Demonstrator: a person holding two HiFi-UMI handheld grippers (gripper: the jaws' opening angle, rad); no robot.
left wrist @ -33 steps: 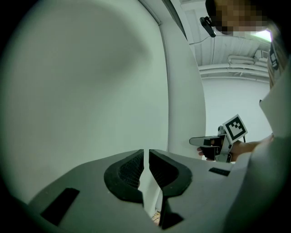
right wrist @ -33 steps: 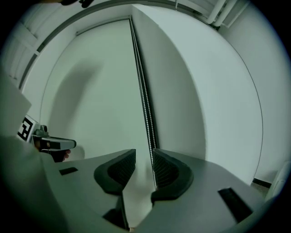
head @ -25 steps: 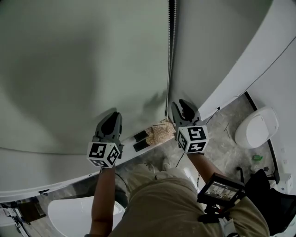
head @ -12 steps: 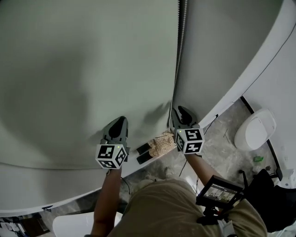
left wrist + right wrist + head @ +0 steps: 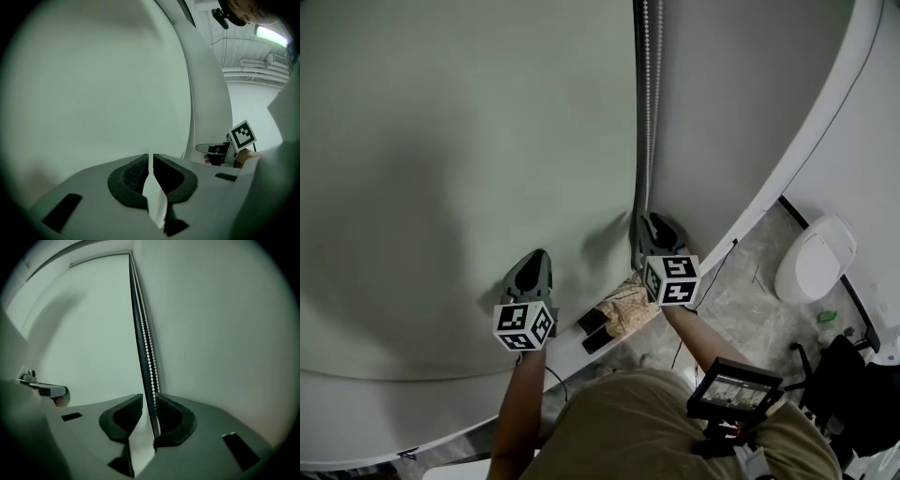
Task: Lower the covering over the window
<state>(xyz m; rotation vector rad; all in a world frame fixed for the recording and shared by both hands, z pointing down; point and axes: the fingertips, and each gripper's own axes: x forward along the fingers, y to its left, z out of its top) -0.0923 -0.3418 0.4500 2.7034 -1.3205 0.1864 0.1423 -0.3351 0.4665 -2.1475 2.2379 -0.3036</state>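
1. Pale grey-green window blind (image 5: pixel 469 141) fills most of the head view, hanging above a white sill (image 5: pixel 394 412). Mottled stone floor (image 5: pixel 741 291) and a white rounded fixture (image 5: pixel 814 258) lie off to the right.
2. Only the head view shows the bead chain (image 5: pixel 651 94) dropping down the blind's right part beside a dark vertical seam. It also shows a patterned cloth (image 5: pixel 623 302) and two dark blocks (image 5: pixel 595 330) on the sill, between the two arms.
3. The right gripper (image 5: pixel 649 221) sits at the chain's lower end. The right gripper view alone shows the chain running down between its jaws and lying against one pad. A slit is left on the other side (the jaws have just been closing, not yet clamped).
4. The left gripper (image 5: pixel 535 257) points at bare blind, well left of the chain. The left gripper view shows its jaws drawn almost together, with only a thin strip of blind visible through the gap and nothing between them.
5. Both bare forearms reach forward from the body, with the grippers aimed nearly level at the blind and the marker cubes toward the head. The right gripper is higher in the picture than the left.
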